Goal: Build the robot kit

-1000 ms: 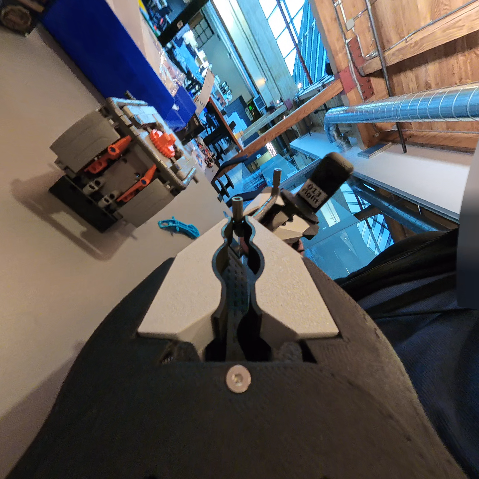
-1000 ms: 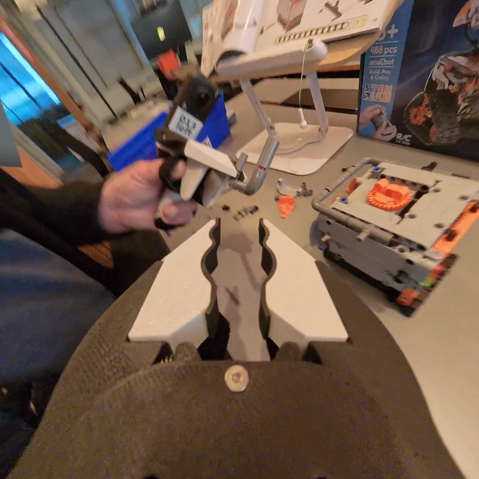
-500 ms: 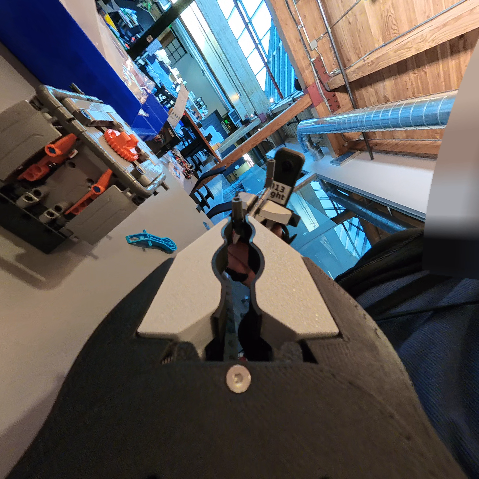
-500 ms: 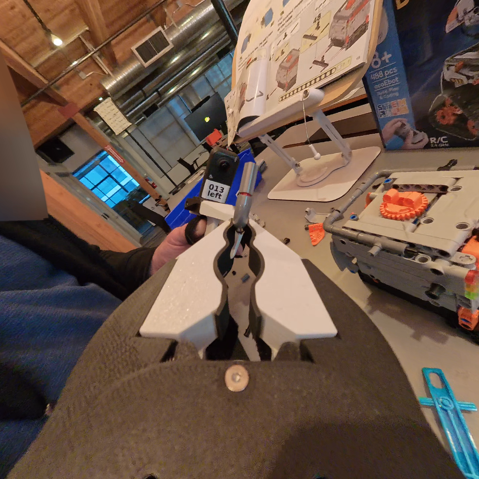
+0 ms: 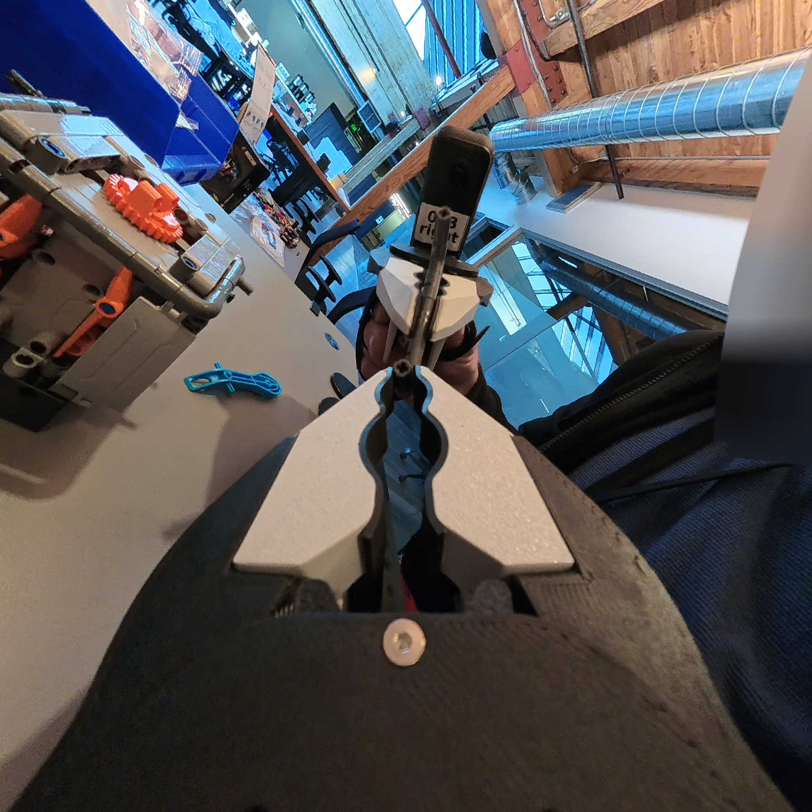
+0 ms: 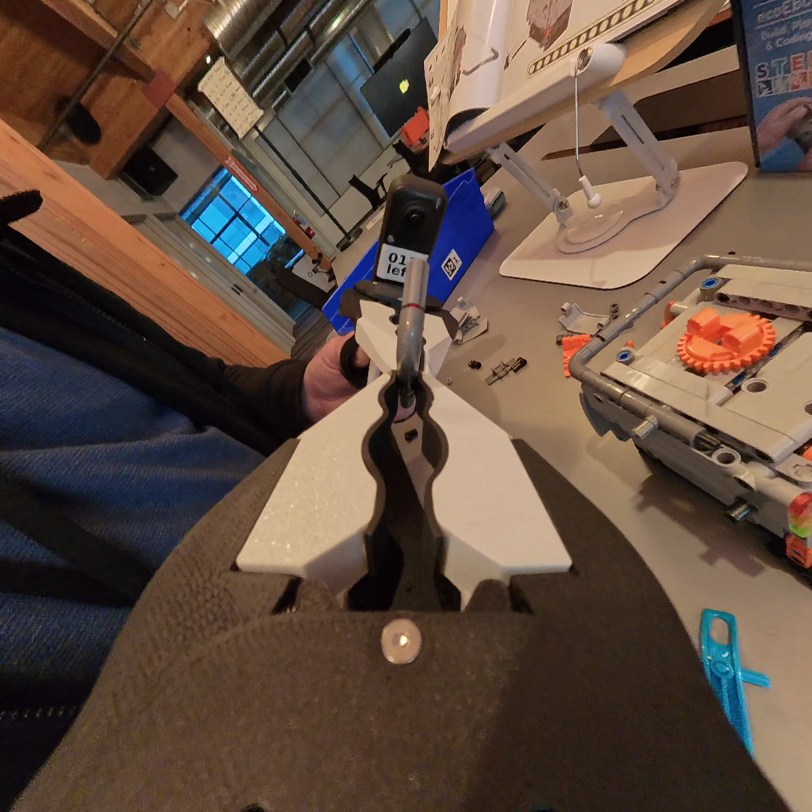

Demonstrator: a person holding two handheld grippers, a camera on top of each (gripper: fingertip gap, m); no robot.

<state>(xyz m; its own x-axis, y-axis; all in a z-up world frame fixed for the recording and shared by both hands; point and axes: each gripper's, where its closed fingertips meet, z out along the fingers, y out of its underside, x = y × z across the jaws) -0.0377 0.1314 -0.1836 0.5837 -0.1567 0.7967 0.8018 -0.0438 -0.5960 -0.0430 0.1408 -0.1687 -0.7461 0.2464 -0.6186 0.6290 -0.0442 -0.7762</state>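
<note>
My left gripper [image 5: 402,373] is shut on one end of a grey bent tube [image 5: 433,272], held in the air above the table edge. My right gripper [image 6: 406,389] faces it tip to tip and is shut on the same tube [image 6: 413,307], which curves up in front of the left gripper's camera. The right gripper also shows in the left wrist view [image 5: 419,338], with a hand behind it. The left gripper shows in the right wrist view [image 6: 406,351], just behind my fingertips.
A grey and orange brick-built model [image 6: 712,395] [image 5: 110,246] stands on the grey table [image 5: 88,505]. A teal tool [image 6: 720,668] [image 5: 233,380] lies near it. Small loose parts [image 6: 505,369], a white booklet stand [image 6: 615,219], a blue bin [image 6: 461,228] and a product box [image 6: 777,79] lie beyond. Less than 4 cm separates the two grippers' tips.
The right gripper, open and apart one second ago, has come up to the left gripper and shut on the tube. The left gripper has kept its hold and tilted upward.
</note>
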